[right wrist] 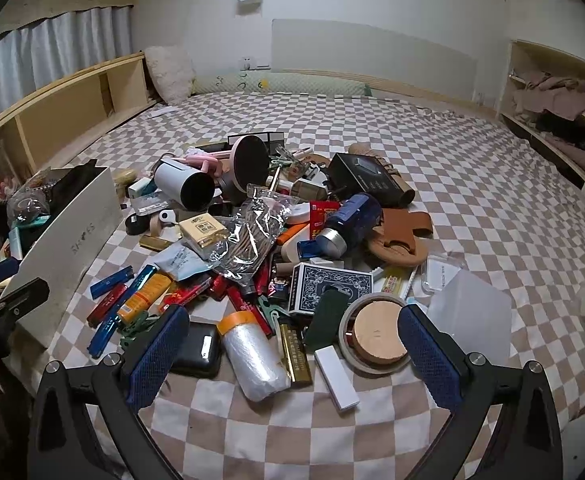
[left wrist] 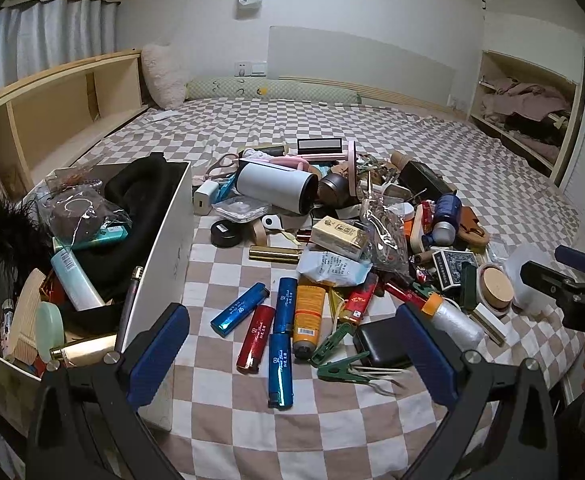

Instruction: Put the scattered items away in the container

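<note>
Both mine spread, nothing held: left gripper [left wrist: 292, 354] over the blue and red plastic lighters [left wrist: 282, 310], right gripper [right wrist: 292, 354] over the film-wrapped roll [right wrist: 254, 356]. White cardboard box [left wrist: 168, 240], half full, at bed's left edge. Lighters look light, stiff, slick: pinch across 1 mid-body.

Bare checkered bedspread [right wrist: 472, 152] lies behind and to the right of the clutter pile; access there is unobstructed. Between the white box [left wrist: 168, 248] and the pile, a strip of cloth is bare near the gold tube [left wrist: 274, 255]. Lighters [left wrist: 282, 308] block the near strip. In the right wrist view, a plastic roll [right wrist: 254, 356], power bank [right wrist: 198, 350] and white stick [right wrist: 336, 378] occupy the foreground.
</note>
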`<state>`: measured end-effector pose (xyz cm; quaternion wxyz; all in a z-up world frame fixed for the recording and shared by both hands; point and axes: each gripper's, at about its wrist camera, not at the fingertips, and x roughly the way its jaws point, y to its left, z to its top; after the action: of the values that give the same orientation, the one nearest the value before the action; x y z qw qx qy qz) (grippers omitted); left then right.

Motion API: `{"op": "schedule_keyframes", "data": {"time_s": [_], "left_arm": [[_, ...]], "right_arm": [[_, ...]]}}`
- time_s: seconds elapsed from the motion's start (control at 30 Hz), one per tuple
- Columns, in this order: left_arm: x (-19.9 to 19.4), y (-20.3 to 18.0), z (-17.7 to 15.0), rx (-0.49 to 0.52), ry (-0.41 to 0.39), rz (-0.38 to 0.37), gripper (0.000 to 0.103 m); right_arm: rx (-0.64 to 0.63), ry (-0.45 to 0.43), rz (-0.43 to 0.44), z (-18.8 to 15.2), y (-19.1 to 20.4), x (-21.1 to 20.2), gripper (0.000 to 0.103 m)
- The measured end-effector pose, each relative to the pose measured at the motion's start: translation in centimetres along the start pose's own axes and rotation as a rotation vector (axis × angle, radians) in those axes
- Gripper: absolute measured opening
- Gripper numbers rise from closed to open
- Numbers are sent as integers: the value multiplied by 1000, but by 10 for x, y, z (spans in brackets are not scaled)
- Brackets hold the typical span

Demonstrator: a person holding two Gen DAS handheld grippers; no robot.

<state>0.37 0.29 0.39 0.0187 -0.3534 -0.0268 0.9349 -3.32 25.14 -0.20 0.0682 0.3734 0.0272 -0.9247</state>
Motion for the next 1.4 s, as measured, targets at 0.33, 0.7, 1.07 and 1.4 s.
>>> {"op": "schedule_keyframes", "data": {"time_s": [0.33,0.7,1.07,1.4], "left_arm": [[-1,-2,0,8,0,-1,103],[2,-3,-1,14,2,1,103],[3,-1,-1,14,5,-1,103],[6,-2,-3,14,18,-18,103]], "right_arm": [[-7,9,-5,-2,2,2,103],[2,17,-3,-2,0,4,103],[-3,29,-2,-4,2,6,103],[-4,38,5,-6,3,8,103]]}}
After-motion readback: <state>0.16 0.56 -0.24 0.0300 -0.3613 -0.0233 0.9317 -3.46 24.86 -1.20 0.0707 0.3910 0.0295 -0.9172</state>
